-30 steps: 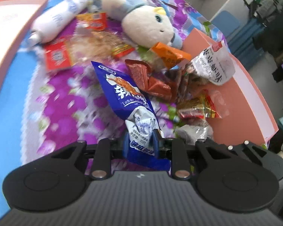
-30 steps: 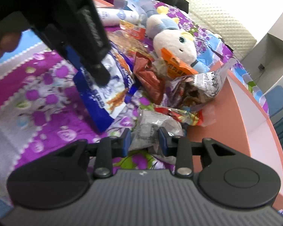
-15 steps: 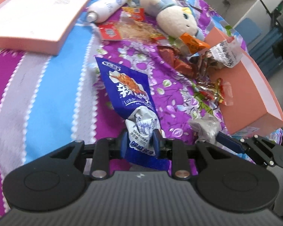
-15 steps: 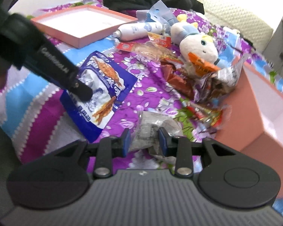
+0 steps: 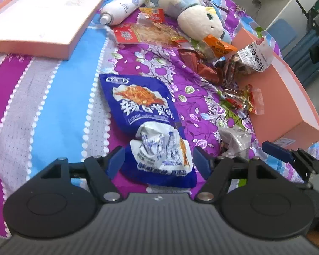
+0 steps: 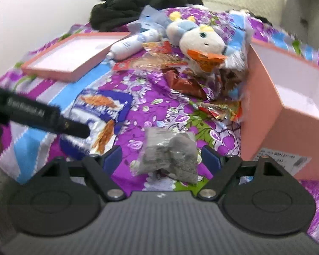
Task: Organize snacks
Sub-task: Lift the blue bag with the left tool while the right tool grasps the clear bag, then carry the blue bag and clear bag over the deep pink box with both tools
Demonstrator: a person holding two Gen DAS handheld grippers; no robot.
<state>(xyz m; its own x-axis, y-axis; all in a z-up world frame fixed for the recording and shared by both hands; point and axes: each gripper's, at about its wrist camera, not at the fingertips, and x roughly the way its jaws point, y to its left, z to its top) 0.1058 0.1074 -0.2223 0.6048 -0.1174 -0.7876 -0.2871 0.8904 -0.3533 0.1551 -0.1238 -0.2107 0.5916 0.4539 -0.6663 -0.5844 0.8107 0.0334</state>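
Note:
My left gripper [image 5: 158, 162] is open, its jaws spread on either side of a blue snack bag [image 5: 146, 116] that lies flat on the bedspread. My right gripper [image 6: 162, 158] is open around a clear packet of grey snacks [image 6: 170, 153] lying on the spread. The blue bag also shows in the right wrist view [image 6: 97, 114], partly behind the left gripper's arm. More snack packets [image 5: 221, 68] lie piled beside an open orange box [image 5: 287, 97], which is also in the right wrist view [image 6: 287, 97].
A shallow orange box lid [image 5: 38, 19] lies far left. A white bottle [image 5: 123, 7] and a plush duck [image 5: 200, 21] lie at the back. Black clothes [image 6: 144, 2] are heaped at the far end. The bed edge is near right.
Both grippers were shut on their packets and have opened. The blue bag and the clear packet now lie on the bedspread. Both cameras have pulled back and up.

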